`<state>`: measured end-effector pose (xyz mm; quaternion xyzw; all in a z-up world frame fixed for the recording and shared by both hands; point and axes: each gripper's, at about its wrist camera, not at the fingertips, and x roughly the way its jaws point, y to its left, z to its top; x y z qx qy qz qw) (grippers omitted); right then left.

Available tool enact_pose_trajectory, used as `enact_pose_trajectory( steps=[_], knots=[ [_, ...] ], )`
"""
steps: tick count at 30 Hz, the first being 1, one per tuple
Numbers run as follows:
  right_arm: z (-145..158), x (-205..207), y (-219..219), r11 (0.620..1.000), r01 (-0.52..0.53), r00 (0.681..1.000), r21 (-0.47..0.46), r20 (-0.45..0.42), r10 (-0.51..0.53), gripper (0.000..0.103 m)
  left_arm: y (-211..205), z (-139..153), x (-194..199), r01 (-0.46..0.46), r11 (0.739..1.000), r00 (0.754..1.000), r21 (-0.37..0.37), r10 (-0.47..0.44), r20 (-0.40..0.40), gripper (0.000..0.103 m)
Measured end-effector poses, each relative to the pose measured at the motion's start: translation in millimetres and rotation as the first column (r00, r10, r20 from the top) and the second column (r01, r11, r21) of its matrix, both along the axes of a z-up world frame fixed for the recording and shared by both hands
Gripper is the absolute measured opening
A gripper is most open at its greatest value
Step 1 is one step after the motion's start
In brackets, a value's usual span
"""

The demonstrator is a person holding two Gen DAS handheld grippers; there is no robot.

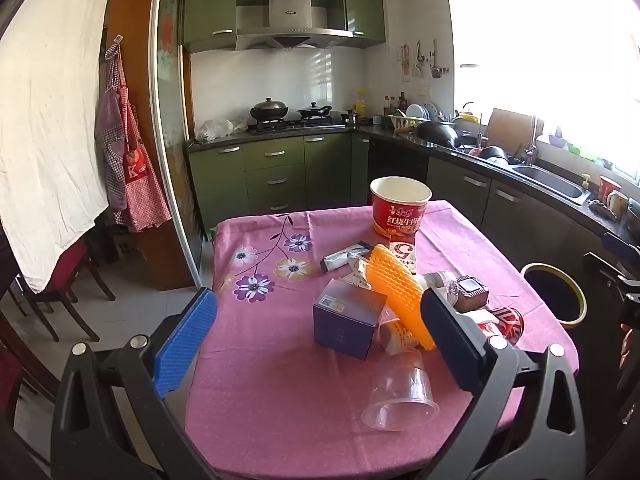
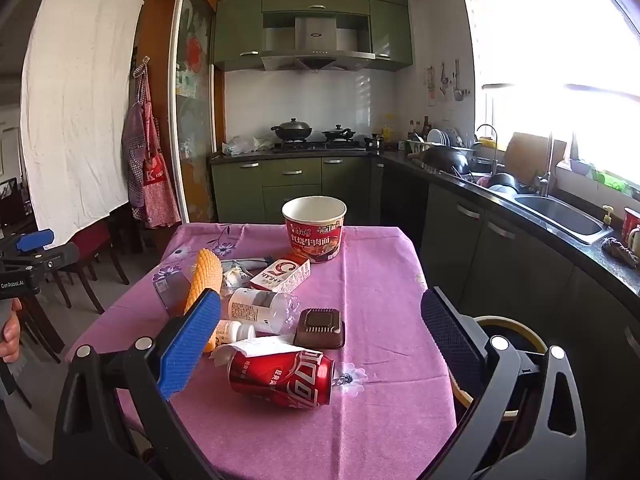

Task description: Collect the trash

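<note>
Trash lies in a pile on a pink flowered tablecloth (image 1: 260, 400): a red noodle cup (image 1: 400, 206), a purple box (image 1: 348, 324), an orange foam net (image 1: 396, 296), a clear plastic cup (image 1: 400, 396) on its side, a brown tray (image 2: 320, 328), a plastic bottle (image 2: 264, 310), a small carton (image 2: 282, 276) and a red cola can (image 2: 284, 378) on its side. My left gripper (image 1: 320, 332) is open and empty above the near table edge, in front of the box. My right gripper (image 2: 324, 344) is open and empty, with the can between its fingers' line of sight.
A round bin (image 2: 504, 340) with a yellowish rim stands on the floor at the table's right side; it also shows in the left wrist view (image 1: 556, 296). Kitchen counters and a sink (image 2: 560, 212) run along the right. Chairs (image 1: 68, 288) stand to the left.
</note>
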<state>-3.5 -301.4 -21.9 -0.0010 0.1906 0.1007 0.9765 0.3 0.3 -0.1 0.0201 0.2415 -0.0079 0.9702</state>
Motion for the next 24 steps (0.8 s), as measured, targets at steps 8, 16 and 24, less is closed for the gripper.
enact_pose_trajectory(
  steps=[8,16,24],
  knots=[
    [0.5,-1.0,1.3,1.000,-0.002,1.000,-0.005,0.000,0.002,0.099,2.0,0.5,-1.5,0.020,1.000,1.000,-0.008,-0.020,0.000,0.097],
    [-2.1,2.0,-0.8,1.000,0.002,1.000,-0.007,-0.001,-0.002,0.099,0.4,-2.2,5.0,0.012,1.000,1.000,0.003,-0.012,-0.002,0.097],
    [-4.9,2.1,-1.2,1.000,0.005,1.000,-0.008,-0.003,-0.005,0.099,-5.6,-0.4,1.5,0.022,1.000,1.000,0.009,-0.022,-0.005,0.097]
  ],
)
